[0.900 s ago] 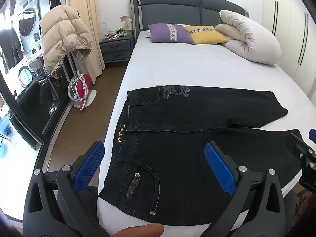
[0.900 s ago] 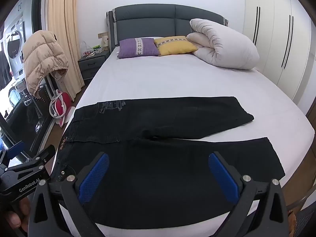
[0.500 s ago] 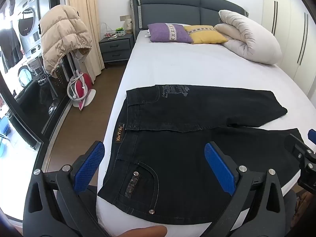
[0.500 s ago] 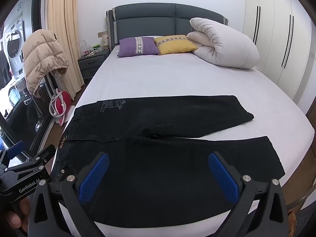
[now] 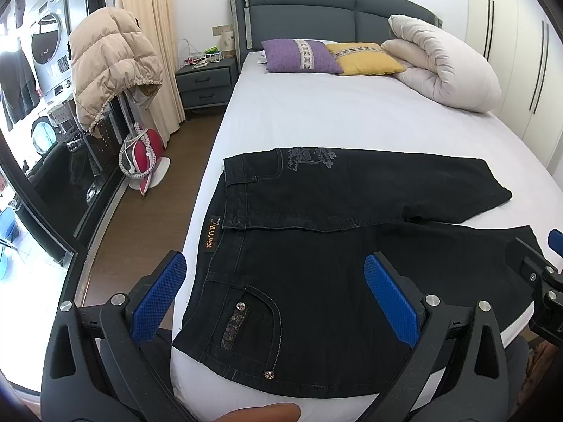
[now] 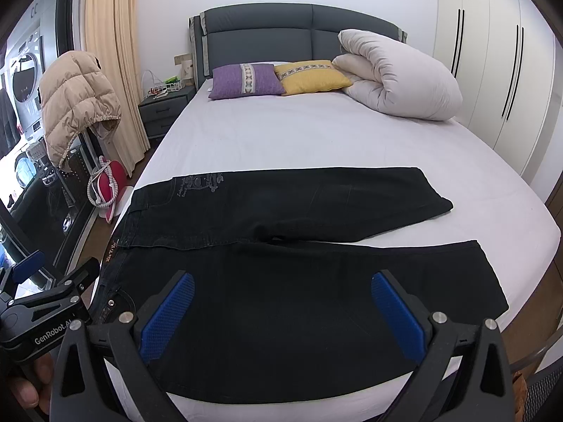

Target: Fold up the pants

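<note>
A wide bed [image 6: 316,133] with a pale sheet fills the room, with pillows and a rolled duvet [image 6: 397,77] at the headboard end. Black pants [image 5: 334,246] lie flat across the near part of the bed, waistband toward the left edge, both legs stretched to the right with a narrow gap between them. The left gripper [image 5: 274,299] hovers above the near hip pocket, its blue fingers [image 5: 158,299] spread wide and holding nothing. The right gripper [image 6: 281,316] hovers over the near leg, fingers likewise wide open and empty. To fold well, I would judge each gripper should pinch the near edge, waistband and hem, then carry it over together so the legs stack evenly.
</note>
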